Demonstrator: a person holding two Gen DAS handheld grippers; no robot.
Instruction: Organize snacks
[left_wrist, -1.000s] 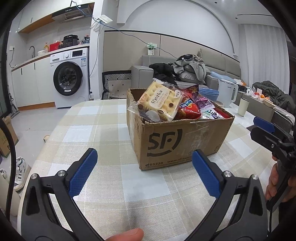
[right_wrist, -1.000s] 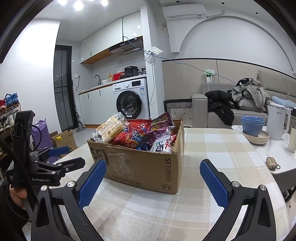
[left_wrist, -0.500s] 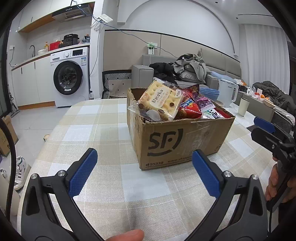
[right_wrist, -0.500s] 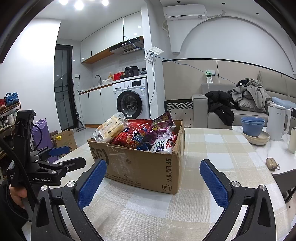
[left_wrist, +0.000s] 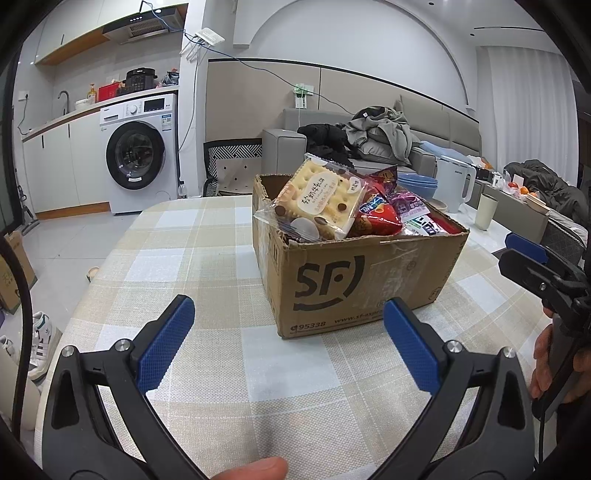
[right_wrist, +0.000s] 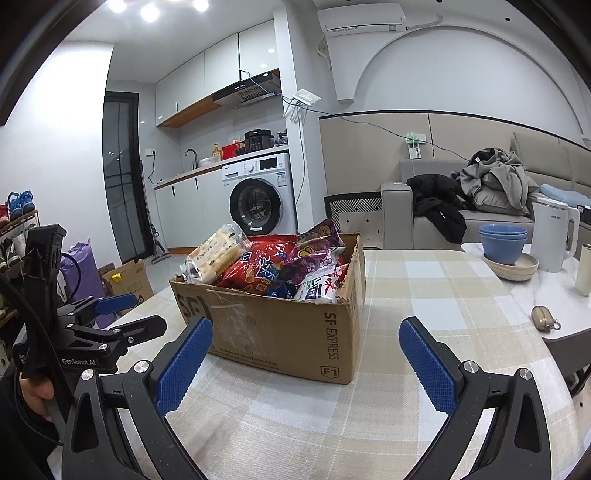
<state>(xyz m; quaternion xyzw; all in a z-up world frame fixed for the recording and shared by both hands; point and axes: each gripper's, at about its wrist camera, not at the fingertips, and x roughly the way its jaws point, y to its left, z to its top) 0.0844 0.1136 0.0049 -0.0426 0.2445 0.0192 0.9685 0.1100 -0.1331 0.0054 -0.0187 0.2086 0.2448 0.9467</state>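
Note:
A brown cardboard box (left_wrist: 354, 280) marked SF stands on the checked tablecloth, packed with snack bags. A pale cracker pack (left_wrist: 319, 199) lies on top at its left, with red (left_wrist: 376, 218) and purple bags beside it. The box also shows in the right wrist view (right_wrist: 280, 325), with the cracker pack (right_wrist: 216, 254) and a red bag (right_wrist: 262, 269). My left gripper (left_wrist: 288, 339) is open and empty, just short of the box's front. My right gripper (right_wrist: 304, 363) is open and empty, near the box's corner. Each gripper shows at the edge of the other's view.
The checked tablecloth (left_wrist: 192, 266) covers the table to the box's left. Blue bowls on a plate (right_wrist: 504, 247), a white kettle (right_wrist: 552, 232), a cup and a small pouch (right_wrist: 543, 317) stand at the table's right. A sofa with clothes and a washing machine lie behind.

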